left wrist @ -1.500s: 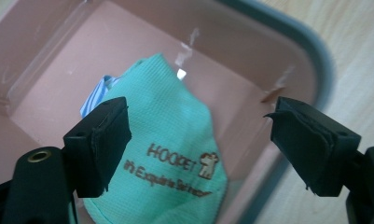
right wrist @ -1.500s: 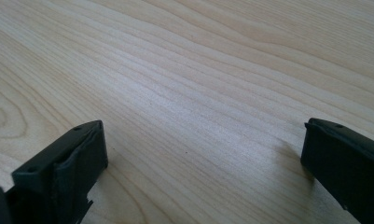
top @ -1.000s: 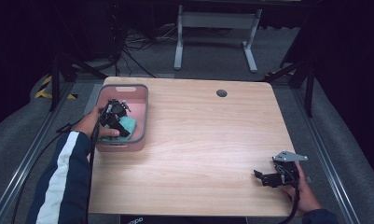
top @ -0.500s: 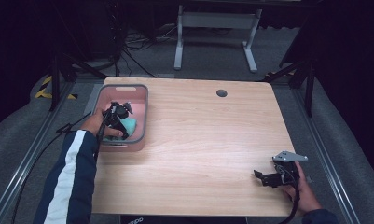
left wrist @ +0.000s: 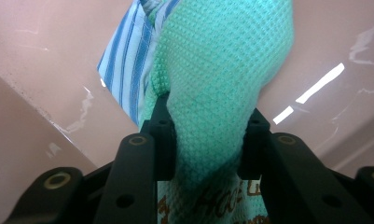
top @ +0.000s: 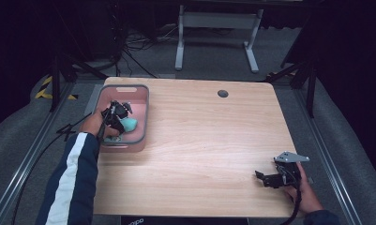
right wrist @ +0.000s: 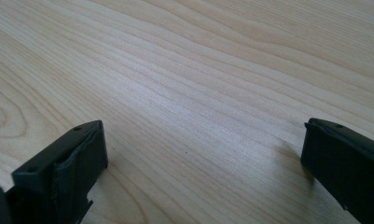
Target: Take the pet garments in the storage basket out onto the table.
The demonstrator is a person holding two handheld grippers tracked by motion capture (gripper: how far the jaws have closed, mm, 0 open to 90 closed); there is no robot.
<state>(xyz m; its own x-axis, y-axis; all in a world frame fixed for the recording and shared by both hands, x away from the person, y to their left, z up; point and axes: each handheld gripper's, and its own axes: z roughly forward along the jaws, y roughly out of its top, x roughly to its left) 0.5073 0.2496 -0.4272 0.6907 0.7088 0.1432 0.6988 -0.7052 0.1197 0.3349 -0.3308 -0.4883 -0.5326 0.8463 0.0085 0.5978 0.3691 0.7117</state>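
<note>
L gripper [left wrist: 205, 140] clamps green cloth [left wrist: 217, 70] in pink bin [top: 141, 110]
Bin at table's [top: 199, 154] 10 o'clock; striped cloth [left wrist: 128, 60] beside green; R gripper [top: 263, 177] at 4 o'clock, jaws wide, empty.

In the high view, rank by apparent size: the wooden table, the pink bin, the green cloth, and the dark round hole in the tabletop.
1. Wooden table, by far the largest.
2. Pink bin.
3. Green cloth, partly hidden by the left gripper that clamps it.
4. Round hole, smallest, though the cloth's visible patch looks not much larger.
</note>
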